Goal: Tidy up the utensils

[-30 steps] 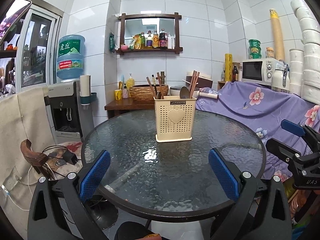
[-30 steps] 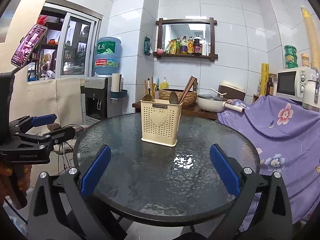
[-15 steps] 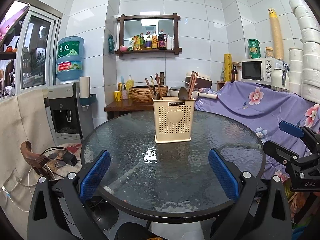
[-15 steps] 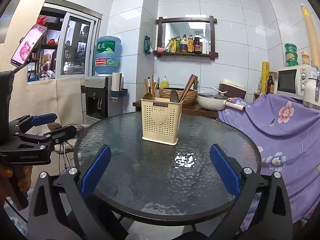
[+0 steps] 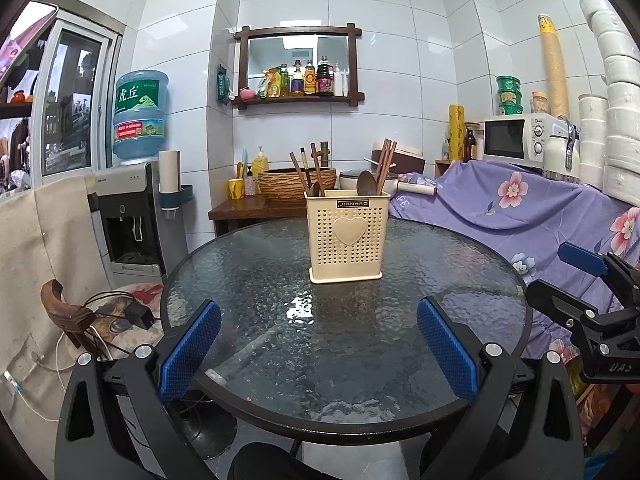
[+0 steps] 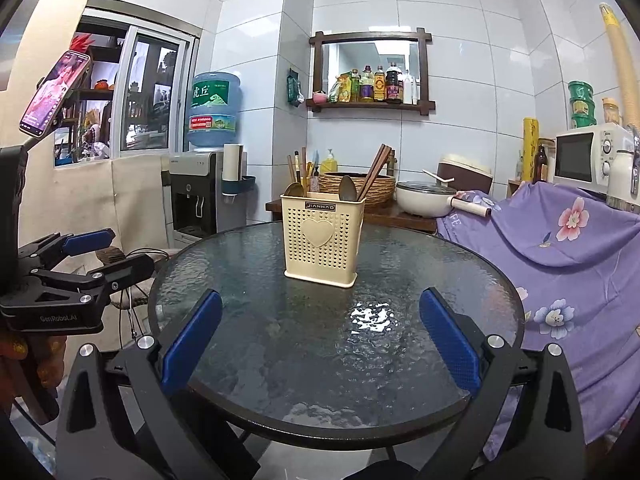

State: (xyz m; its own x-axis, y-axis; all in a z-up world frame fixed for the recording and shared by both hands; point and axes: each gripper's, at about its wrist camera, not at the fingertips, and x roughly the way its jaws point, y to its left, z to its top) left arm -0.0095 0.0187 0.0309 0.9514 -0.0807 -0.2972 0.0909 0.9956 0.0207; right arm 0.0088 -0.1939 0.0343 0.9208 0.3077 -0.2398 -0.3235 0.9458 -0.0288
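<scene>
From your left wrist view, your left gripper [image 5: 318, 344] is spread wide, holding and touching nothing, its blue pads [image 5: 188, 350] hanging over the near edge of the round glass table [image 5: 460, 280]. Your right gripper [image 5: 560, 280] shows at the right edge, also parted and empty. Behind the table stand a water dispenser [image 5: 132, 216], a wall shelf of bottles [image 5: 304, 80], a microwave [image 5: 516, 138] and a purple floral cloth [image 5: 520, 208]. The cream utensil holder [image 5: 346, 238] stands upright on the far half of the table, well apart from both grippers; wooden chopsticks [image 5: 384, 164] and a spoon [image 5: 366, 184] stick up out of it.

From your right wrist view, your right gripper [image 6: 320, 346] is likewise released wide over the table's [image 6: 440, 280] near edge, gripping nothing. Your left gripper [image 6: 108, 252] appears at the left, fingers apart, empty. The utensil holder [image 6: 322, 242] sits past the table's middle, with chopsticks [image 6: 374, 172] leaning right and two spoons [image 6: 347, 190] inside.
</scene>
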